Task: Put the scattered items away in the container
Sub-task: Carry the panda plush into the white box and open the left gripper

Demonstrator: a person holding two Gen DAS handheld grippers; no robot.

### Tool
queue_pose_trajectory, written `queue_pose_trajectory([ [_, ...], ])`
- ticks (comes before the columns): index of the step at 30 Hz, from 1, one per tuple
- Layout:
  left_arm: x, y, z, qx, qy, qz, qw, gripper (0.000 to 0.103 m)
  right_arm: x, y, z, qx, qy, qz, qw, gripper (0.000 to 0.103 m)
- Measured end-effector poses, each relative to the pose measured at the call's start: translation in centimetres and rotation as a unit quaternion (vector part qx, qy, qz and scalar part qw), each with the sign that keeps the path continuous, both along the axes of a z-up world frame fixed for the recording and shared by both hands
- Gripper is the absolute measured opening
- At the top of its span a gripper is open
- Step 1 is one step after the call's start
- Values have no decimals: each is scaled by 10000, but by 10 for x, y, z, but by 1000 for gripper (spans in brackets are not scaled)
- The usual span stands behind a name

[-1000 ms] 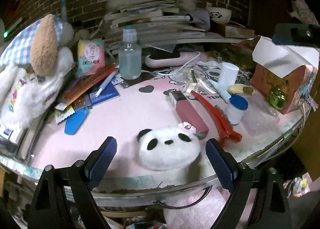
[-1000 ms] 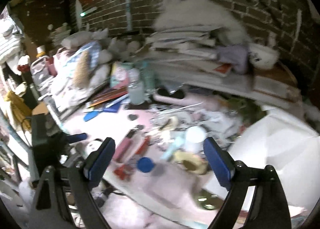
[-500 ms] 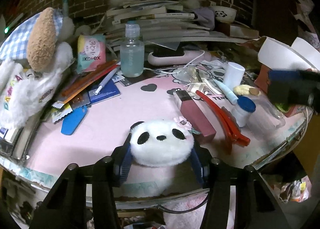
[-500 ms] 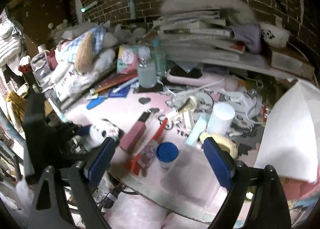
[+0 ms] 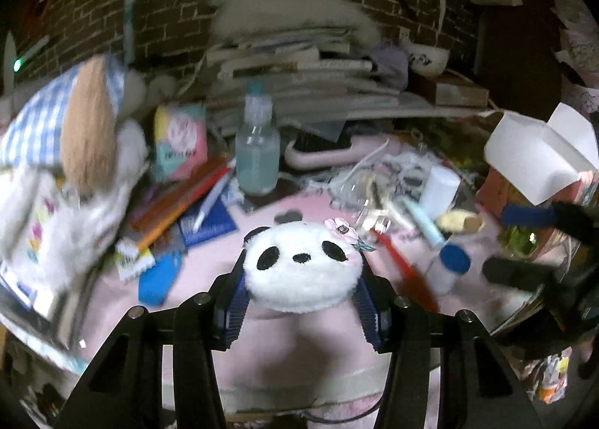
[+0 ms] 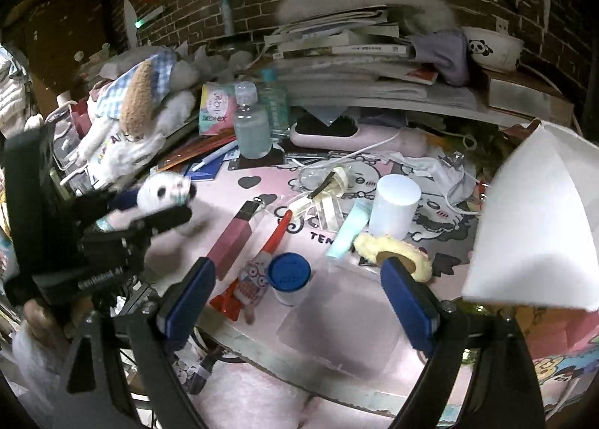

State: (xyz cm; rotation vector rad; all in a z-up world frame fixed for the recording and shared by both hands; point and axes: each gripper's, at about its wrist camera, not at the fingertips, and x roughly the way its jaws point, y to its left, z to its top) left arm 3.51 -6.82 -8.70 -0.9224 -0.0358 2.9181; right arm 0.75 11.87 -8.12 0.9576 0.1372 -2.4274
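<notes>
A white panda plush pouch [image 5: 303,260] with a pink flower is pinched between the blue pads of my left gripper [image 5: 304,298], which is shut on it and holds it above the pink table mat [image 5: 209,279]. The right wrist view shows the same panda pouch [image 6: 163,193] at the left. My right gripper [image 6: 297,298] is open over the table's front edge, with a small blue-lidded jar [image 6: 289,277] just beyond its fingers. A pink cartoon box with white flaps [image 6: 531,219] stands at the right.
On the mat lie a red hair clip [image 6: 271,241], a pink bar [image 6: 232,239], a white cylinder [image 6: 395,204], a teal tube [image 6: 348,228] and a yellow scrunchie [image 6: 393,247]. A clear bottle [image 6: 252,129], a stuffed dog [image 6: 138,106] and stacked books [image 6: 344,50] crowd the back.
My left gripper shut on the panda pouch and lifted it off the mat. My right gripper came down closer to the table's front edge near the blue-lidded jar.
</notes>
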Motion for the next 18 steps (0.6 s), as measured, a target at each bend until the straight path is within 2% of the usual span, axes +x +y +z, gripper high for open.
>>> queue_pose_trajectory([
  [9,-28,30,34,261,52,-595,9979,46,4,24,-16,-492,-180,-590,9969,88],
  [18,-48,82,64,348,129,-1320,9906,46,13,41,-15,-447,246,-941,9943,88],
])
